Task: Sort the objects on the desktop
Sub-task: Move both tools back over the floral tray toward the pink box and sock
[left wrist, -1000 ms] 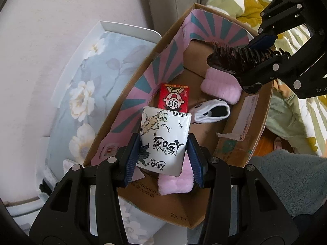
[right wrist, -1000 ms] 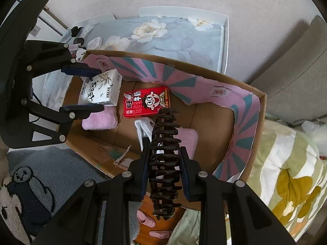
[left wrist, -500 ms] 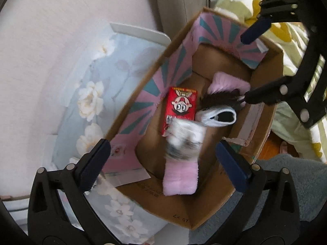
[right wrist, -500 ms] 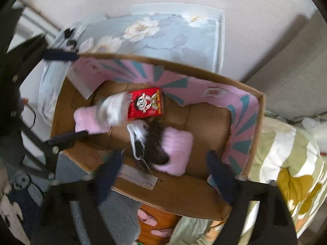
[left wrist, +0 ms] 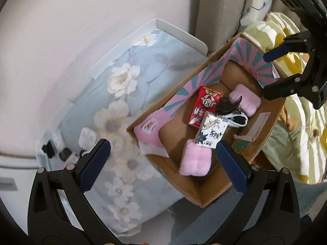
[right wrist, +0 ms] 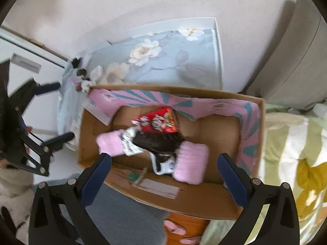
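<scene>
1. Left wrist view: my left gripper (left wrist: 163, 159) hangs above the cardboard box (left wrist: 212, 196) w/ jaws spread wide, nothing between the blue pads.
2. Same view, far right: the right gripper (left wrist: 271, 71) is also spread & empty, up over the far end of the box.
3. Task items are down on the box floor: red carton (left wrist: 204, 106) toward the far left wall, white tissue pack (left wrist: 211, 131) just near of it & overlapping its near edge, dark hair comb (left wrist: 226, 105) touching the carton's right side, a black-and-white sock (left wrist: 238, 120) under the comb.
4. Two pink pads in there too: one at the near end (left wrist: 195, 161), one at the far right (left wrist: 247, 100).
5. Right wrist view is blurred, but agrees: box (right wrist: 184, 196) below, jaws wide apart, comb (right wrist: 159, 140) lying across the middle btw carton (right wrist: 157, 122) & pink pad (right wrist: 191, 163).
6. Step in hand, my read: drop-off into the box looks done; both tools free for the next pick.
7. Floral tabletop (left wrist: 143, 65) left of the box has small bits at its near-left corner (left wrist: 59, 149), incl. a white case; too small to ID the rest.
8. Next move needs: swing left gripper over that cluster, keep jaws wide, come down square on one item, clear the box wall on the way.
</scene>
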{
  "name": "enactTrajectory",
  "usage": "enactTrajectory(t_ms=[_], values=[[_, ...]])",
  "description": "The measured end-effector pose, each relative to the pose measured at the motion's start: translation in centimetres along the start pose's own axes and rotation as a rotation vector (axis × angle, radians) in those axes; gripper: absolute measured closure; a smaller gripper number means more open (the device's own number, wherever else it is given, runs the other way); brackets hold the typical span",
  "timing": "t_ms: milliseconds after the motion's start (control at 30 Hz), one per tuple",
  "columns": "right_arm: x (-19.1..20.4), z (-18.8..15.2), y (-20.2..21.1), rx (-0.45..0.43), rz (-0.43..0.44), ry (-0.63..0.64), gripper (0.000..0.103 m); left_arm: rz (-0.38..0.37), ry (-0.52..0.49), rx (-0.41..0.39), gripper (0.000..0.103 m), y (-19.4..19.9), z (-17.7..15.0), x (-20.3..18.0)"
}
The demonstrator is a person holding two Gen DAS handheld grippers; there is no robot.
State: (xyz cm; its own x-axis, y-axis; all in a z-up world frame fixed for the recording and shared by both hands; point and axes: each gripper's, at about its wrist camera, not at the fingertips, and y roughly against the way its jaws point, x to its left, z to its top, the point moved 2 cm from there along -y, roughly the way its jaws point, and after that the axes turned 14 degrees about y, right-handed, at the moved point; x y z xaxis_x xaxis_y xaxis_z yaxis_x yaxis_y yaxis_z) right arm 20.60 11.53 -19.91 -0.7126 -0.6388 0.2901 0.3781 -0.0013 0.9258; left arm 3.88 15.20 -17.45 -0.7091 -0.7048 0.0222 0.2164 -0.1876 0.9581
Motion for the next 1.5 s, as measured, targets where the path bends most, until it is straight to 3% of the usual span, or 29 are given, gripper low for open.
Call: enactTrajectory(t_ms=[100,167,267,500,800,1033,1300,1500], values=[[1.0,0.7,-0.1,-0.026,0.110,-0.027,0.000,0.022,0.013,0.012,0.000,-0.1,-0.6,0.6],[1.9,1.2,-0.1,-0.025,0.120,-0.012,0.000,0.031,0.025,0.026,0.000,-0.1,-1.1,1.2],[3.5,2.2,-0.1,0.012,0.086,0.042,0.000,0.030,0.058,0.019,0.000,0.4,-1.6,2.5],[6.5,4.1,0.8,0.003,-0.010,0.134,0.000,0.040,0.190,-0.019,0.000,2.3,-2.8,7.7],[8.6,6.8,-0.8,0.048,-0.032,0.146,0.000,0.086,0.389,-0.037,0.000,3.6,-6.0,16.4],[11.5,9.3,-2.2,0.055,-0.055,0.211,0.000,0.152,0.476,-0.052,0.000,3.9,-8.1,20.9],[15.8,12.2,-5.0,0.076,-0.073,0.316,0.000,0.167,0.491,-0.049,0.000,2.1,-9.1,24.3],[18.0,14.6,-7.4,0.094,-0.062,0.350,0.000,0.161,0.326,-0.100,0.001,0.2,-8.2,26.6]])
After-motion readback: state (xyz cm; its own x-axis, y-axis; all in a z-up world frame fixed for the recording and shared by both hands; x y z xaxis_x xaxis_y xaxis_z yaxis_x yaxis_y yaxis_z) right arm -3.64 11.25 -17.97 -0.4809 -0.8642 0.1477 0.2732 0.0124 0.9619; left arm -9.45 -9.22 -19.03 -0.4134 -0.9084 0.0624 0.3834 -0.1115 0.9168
